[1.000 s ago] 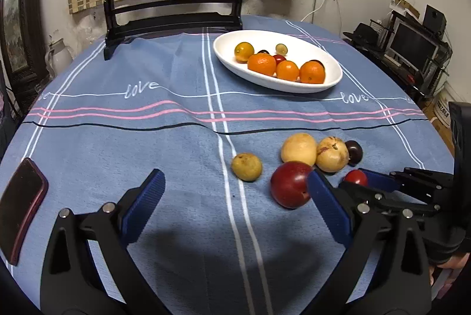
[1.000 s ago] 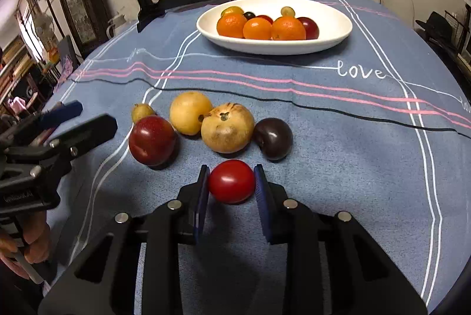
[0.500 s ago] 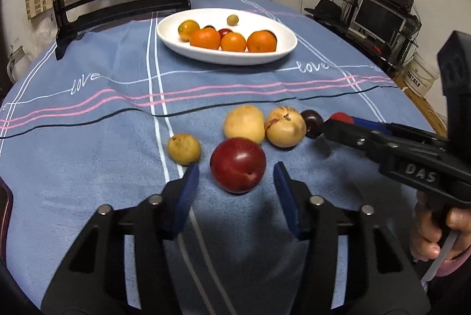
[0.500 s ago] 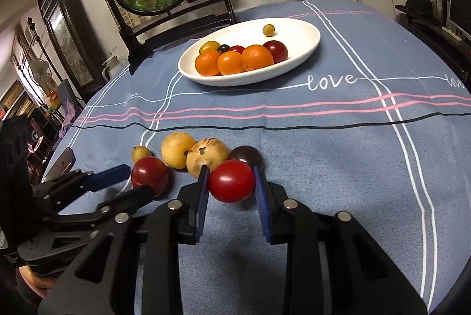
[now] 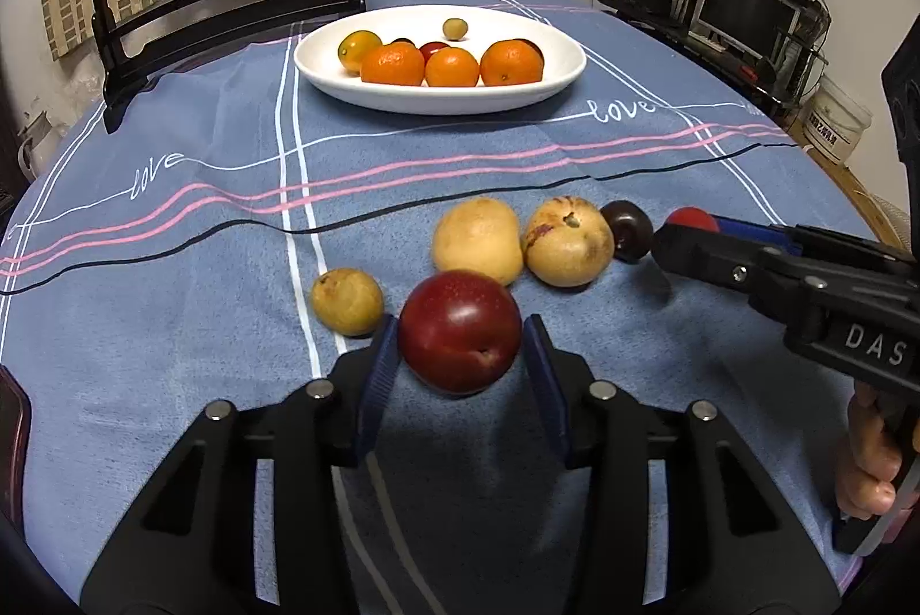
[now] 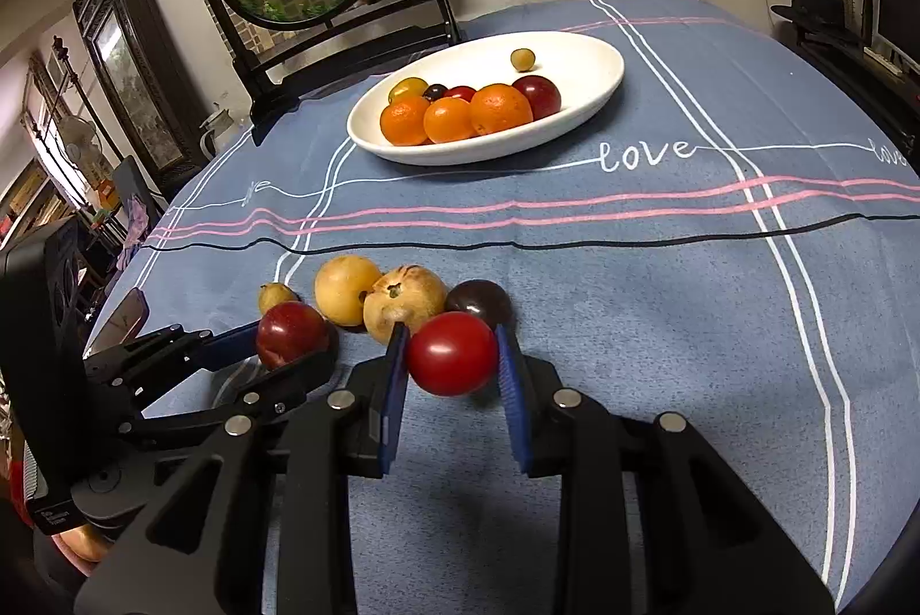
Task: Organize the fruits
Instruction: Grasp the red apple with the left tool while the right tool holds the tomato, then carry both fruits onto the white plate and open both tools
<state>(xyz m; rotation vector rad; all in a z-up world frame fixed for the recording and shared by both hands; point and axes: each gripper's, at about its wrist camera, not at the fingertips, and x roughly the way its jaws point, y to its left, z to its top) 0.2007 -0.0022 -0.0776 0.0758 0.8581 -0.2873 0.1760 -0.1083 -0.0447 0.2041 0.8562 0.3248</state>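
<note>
Left gripper (image 5: 460,362) has now closed on the red plum (image 5: 460,331) — right gripper (image 6: 450,356) still clamps tomato (image 6: 452,353).

three oranges (image 5: 451,65) in one white bowl (image 5: 552,88), two grippers, one red plum (image 5: 460,330), one red tomato (image 6: 452,353), two yellow fruits (image 5: 477,238), one small yellow fruit (image 5: 347,300), one dark plum (image 5: 627,224), one phone (image 6: 118,319)

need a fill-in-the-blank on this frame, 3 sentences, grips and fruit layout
1. The left gripper is shut on the dark red ____.
2. The right gripper is shut on a bright ____ tomato.
3. The white oval dish holds ____ oranges in a row at its front.

Missing words: plum; red; three
</note>
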